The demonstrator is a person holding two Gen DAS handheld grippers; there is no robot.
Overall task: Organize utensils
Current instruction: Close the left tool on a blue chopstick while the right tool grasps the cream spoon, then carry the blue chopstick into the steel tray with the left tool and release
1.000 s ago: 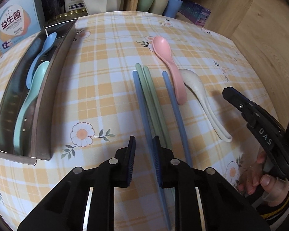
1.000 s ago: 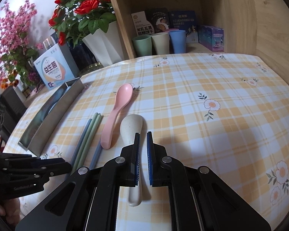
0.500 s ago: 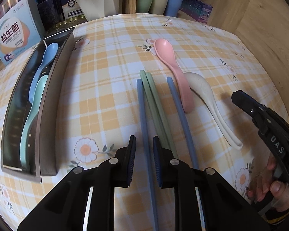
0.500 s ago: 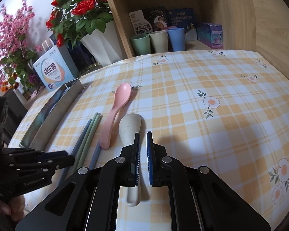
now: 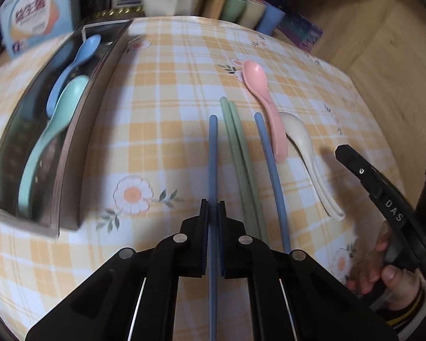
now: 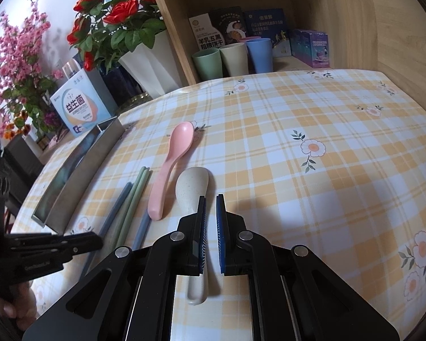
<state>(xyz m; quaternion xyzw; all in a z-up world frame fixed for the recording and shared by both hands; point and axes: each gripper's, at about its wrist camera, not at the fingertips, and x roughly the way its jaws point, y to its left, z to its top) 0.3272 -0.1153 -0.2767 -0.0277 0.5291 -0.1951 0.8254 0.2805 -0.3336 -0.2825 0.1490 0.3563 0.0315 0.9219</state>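
Observation:
My left gripper (image 5: 212, 207) is shut on a blue chopstick (image 5: 213, 153), which points away along the checked cloth. Beside it lie two green chopsticks (image 5: 238, 147), a second blue chopstick (image 5: 269, 159), a pink spoon (image 5: 265, 99) and a cream spoon (image 5: 306, 153). The metal tray (image 5: 79, 130) at left holds a blue spoon (image 5: 76, 62) and a mint spoon (image 5: 51, 133). My right gripper (image 6: 210, 199) hovers over the cream spoon (image 6: 190, 187), jaws a narrow gap apart and empty. The pink spoon (image 6: 173, 162) and the tray (image 6: 79, 167) lie to its left.
A white vase of red roses (image 6: 147, 65), a supplement box (image 6: 79, 110) and a wooden shelf with three cups (image 6: 233, 56) and boxes stand at the table's back. The right gripper shows at the right edge of the left wrist view (image 5: 383, 199).
My left gripper has closed on the left blue chopstick, which now stands apart from the green pair. The left view has shifted toward the tray. The right gripper has barely moved.

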